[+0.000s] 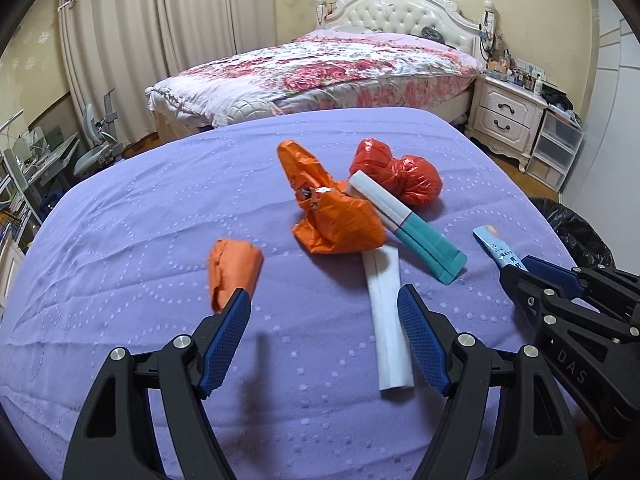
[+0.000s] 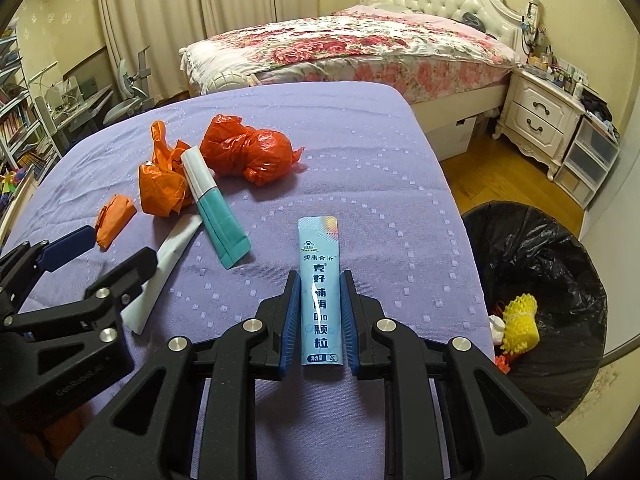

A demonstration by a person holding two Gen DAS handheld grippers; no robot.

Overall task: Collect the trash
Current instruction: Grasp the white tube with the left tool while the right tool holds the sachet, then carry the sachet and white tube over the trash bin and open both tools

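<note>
Right gripper (image 2: 319, 312) jaws narrowed onto blue sachet (image 2: 319, 280), seemingly pinching it, beside bin (image 2: 560, 264). Left gripper (image 1: 324, 336) jaws spread wide, empty, near sachet.

1. Sachet (image 2: 319, 280) lies on the table (image 2: 360, 152), nearest its right edge.
2. Bin (image 2: 536, 312) stands right of the table.
3. Wrappers (image 2: 168, 176) lie left of the sachet.
4. Bed (image 2: 360, 48) stands behind.

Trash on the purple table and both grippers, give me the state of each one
Left gripper: open, empty.
Right gripper: shut on blue sachet.
Red bag: knotted shut.
Orange bag: crumpled.
Teal and white box: lying flat.
Bin: open, partly filled.
</note>
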